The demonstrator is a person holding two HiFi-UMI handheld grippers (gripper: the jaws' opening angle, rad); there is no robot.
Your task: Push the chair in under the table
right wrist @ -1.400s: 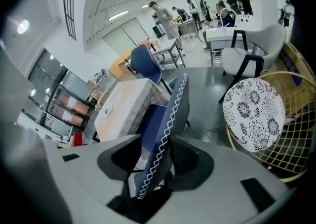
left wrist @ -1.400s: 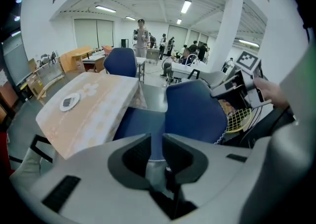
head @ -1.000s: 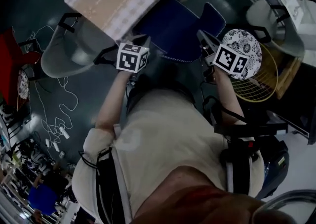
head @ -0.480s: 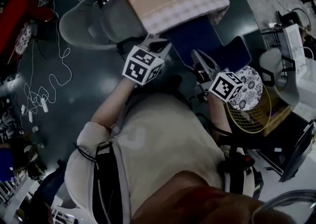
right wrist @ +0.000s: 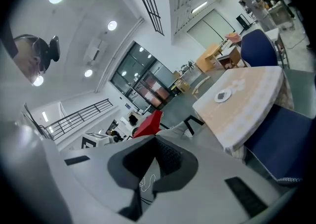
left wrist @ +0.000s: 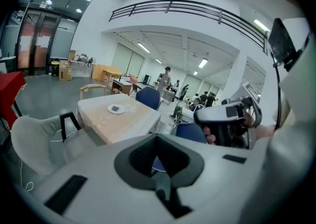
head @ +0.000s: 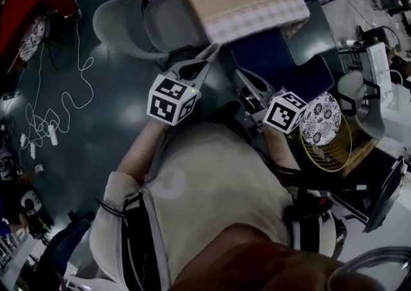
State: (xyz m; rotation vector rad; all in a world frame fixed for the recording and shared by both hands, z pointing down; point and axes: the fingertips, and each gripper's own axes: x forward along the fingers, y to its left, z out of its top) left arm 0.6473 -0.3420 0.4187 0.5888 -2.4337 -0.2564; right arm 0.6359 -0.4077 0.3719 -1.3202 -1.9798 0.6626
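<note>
A grey chair [head: 125, 23] stands at the left. The left gripper [head: 207, 57], jaws together on nothing, points toward the cloth-covered worktop [head: 257, 10]. The blue chair [head: 273, 58] has its seat partly under it. The right gripper [head: 241, 79], also closed and empty, hangs near that chair.

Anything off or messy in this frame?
Nothing is spilled or broken. Two things stand out. The blue chair is pulled out, with most of its seat clear of the table. A white cable lies in loose loops on the floor left of the grey chair, which looks like a trip hazard.
</note>
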